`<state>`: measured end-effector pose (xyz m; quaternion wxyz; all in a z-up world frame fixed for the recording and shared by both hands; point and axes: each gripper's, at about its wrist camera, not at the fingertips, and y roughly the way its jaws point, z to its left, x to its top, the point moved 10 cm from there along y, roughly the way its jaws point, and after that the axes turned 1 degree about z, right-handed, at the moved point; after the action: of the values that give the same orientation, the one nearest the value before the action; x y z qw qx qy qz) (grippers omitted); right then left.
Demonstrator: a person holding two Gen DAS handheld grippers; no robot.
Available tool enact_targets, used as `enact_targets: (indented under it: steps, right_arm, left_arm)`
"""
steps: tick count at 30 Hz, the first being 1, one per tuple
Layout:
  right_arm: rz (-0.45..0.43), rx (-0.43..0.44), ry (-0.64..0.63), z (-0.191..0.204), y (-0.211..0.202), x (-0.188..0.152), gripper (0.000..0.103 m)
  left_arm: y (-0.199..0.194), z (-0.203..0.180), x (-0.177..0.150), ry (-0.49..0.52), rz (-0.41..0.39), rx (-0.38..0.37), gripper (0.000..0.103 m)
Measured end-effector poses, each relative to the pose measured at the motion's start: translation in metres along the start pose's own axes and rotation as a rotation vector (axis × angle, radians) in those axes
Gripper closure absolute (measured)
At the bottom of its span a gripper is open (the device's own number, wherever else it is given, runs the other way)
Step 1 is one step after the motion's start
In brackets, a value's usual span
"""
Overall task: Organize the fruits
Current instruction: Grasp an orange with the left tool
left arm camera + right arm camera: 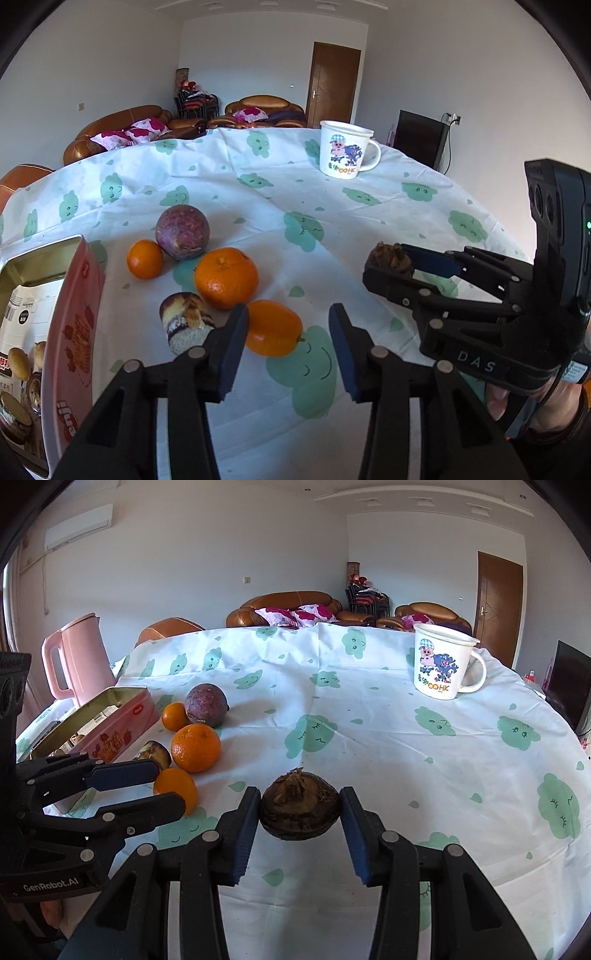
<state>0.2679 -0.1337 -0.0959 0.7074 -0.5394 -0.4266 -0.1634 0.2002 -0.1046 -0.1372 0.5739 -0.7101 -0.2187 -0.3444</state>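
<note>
1. Right gripper (pixel 301 810) clamps a dark brown water chestnut (pixel 300 805) between its blue pads, held just above the desk (pixel 369 738).
2. Left gripper (pixel 288 343) hangs with its jaws apart and holds nothing; a small orange kumquat (pixel 273 328) lies just beyond its left finger.
3. Near the kumquat lie a mandarin (pixel 226 277), a smaller orange (pixel 144 259), a purple passion fruit (pixel 182 232) and a wrapped snack (pixel 184 321).
4. A pink biscuit tin (pixel 122 720) sits open to the left of them; a cartoon mug (pixel 443 661) stands well apart at the far right.
</note>
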Motion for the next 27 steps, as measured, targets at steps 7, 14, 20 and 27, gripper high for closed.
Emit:
enact_targets:
  steps: [7, 14, 20, 27]
  right_arm:
    - [0.003, 0.006, 0.008, 0.0, 0.0, -0.001, 0.057]
    - [0.003, 0.008, 0.008, -0.001, 0.0, -0.001, 0.057]
    - [-0.012, 0.01, 0.01, 0.001, -0.002, 0.0, 0.057]
    - [-0.065, 0.026, -0.004, 0.005, -0.01, 0.004, 0.057]
  left_arm:
    - [0.01, 0.012, 0.004, -0.021, 0.039, 0.078, 0.054]
    - [0.031, 0.006, -0.005, 0.013, 0.136, 0.055, 0.057]
    - [0.023, 0.004, -0.002, 0.011, 0.1, 0.039, 0.063]
    - [-0.005, 0.005, 0.011, -0.01, -0.045, 0.009, 0.063]
